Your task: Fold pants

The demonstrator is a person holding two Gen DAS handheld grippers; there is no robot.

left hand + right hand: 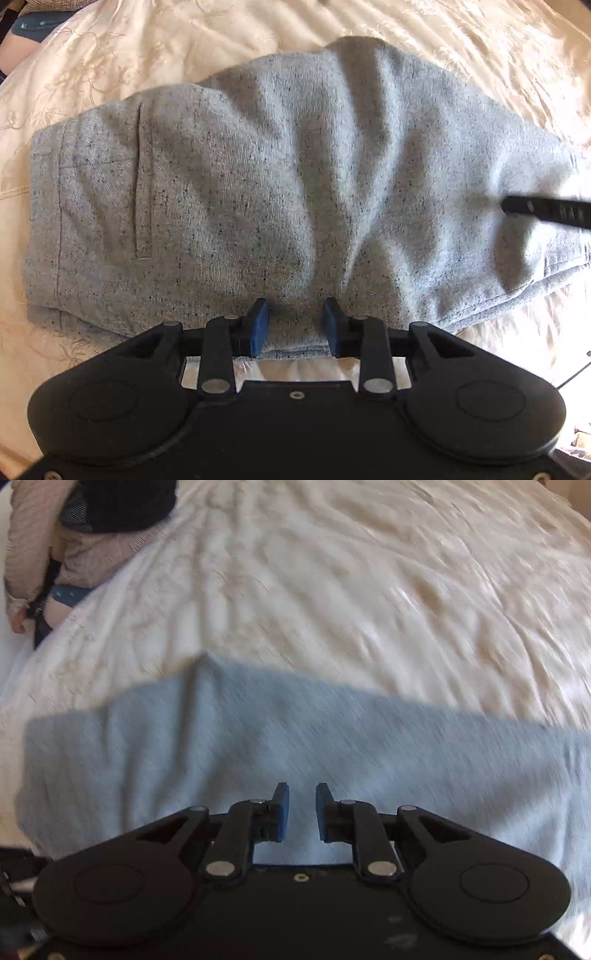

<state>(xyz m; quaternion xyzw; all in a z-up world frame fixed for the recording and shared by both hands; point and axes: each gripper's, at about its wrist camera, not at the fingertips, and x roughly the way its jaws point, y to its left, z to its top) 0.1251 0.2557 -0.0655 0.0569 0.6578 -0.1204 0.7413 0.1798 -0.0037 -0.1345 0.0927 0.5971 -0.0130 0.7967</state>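
Observation:
Grey speckled pants (pixel 280 192) lie folded on a cream bedspread (pixel 461 44), with a pocket seam to the left. My left gripper (pixel 295 325) points straight down at their near edge. Its blue pads (pixel 260 326) press a bunch of the cloth between them, and wrinkles fan out from that spot. A black finger of my right gripper (pixel 546 212) reaches in over the right side of the pants. In the blurred right wrist view my right gripper (pixel 302 808) hovers over the pants (pixel 258 746), open with a narrow gap and nothing between its pads.
The bedspread (pixel 369 590) spreads out wide beyond the pants. A seated person's sleeve (pixel 33 554) and hand are at the bed's far left edge. A thin black cable (pixel 576 376) runs at the right.

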